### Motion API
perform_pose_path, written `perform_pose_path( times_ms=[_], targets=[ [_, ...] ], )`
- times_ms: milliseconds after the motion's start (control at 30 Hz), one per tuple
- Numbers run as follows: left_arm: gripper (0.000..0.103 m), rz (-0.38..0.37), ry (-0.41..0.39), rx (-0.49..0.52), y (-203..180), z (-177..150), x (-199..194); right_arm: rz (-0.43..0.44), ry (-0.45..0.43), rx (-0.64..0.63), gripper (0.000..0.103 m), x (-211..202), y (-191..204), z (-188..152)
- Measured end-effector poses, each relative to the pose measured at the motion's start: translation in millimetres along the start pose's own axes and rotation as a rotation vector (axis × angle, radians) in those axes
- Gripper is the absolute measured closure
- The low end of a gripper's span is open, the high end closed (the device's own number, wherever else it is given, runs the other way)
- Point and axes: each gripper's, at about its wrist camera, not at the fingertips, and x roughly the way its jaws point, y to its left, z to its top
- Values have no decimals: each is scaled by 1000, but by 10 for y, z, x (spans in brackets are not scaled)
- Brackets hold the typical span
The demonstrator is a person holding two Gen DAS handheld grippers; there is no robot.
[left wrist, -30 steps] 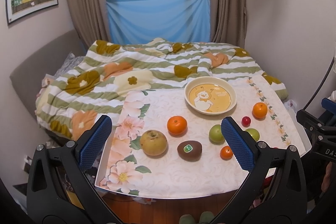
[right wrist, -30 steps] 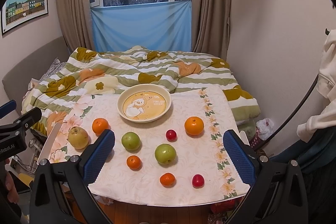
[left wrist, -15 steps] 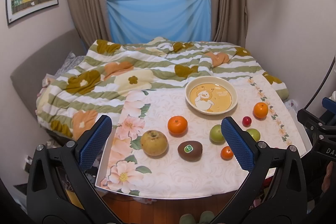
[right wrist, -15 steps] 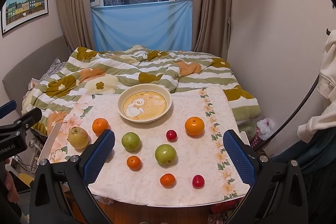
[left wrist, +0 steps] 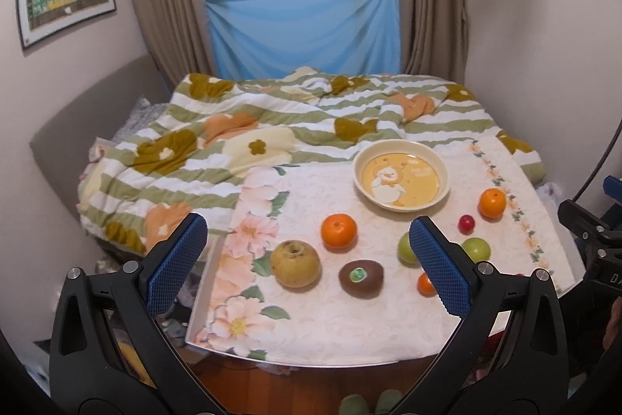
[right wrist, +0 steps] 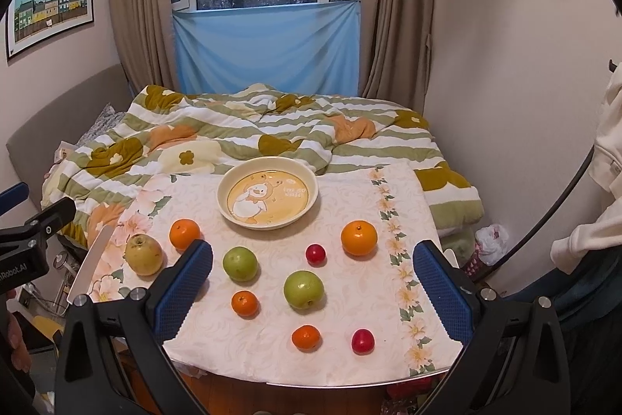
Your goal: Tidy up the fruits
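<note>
Since nothing's been picked up yet, both tools hang released over the counter's near edge: left tool [left wrist: 307,259], right tool [right wrist: 313,282]. Fruit's scattered left to right: pear [right wrist: 143,254] near the left edge, kiwi [left wrist: 360,278], green apples [right wrist: 303,289], oranges [right wrist: 359,237]. I'd start with the pear, squeeze gently, and drop it in the duck bowl [right wrist: 267,198] at the far edge. The bowl's lettering and the kiwi sticker are unreadable.

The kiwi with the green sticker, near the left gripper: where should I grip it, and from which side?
Grip the kiwi across its short middle, coming down from above with the left gripper, jaws already open. It lies on its side, long axis left to right, sticker up. The pear sits close on its left, so put the pads front and back.
</note>
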Motion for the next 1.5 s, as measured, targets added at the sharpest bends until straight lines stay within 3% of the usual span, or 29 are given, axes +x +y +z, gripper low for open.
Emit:
perform_pose_path(
  times_ms=[233,467,767,933,1200,1400,1500],
  targets=[
    [0,43,50,1,18,3,73,61,60,-31,0,131,-55,14],
    [0,71,132,40,78,-232,400,82,130,-51,0,419,7,-175],
    [0,-33,260,129,259,-497,1183,45,233,33,0,826,181,-546],
    [0,-104,313,177,301,-588,1566,-20,295,59,0,1029,338,-738],
    [0,-198,380,257,239,-734,2061,-98,311,64,1,1314,591,-892],
    [1,-253,431,279,201,-802,2316,-133,331,33,12,1505,768,-934],
    [11,-277,464,290,161,-842,2434,-134,353,52,17,1583,796,-947]
  ],
)
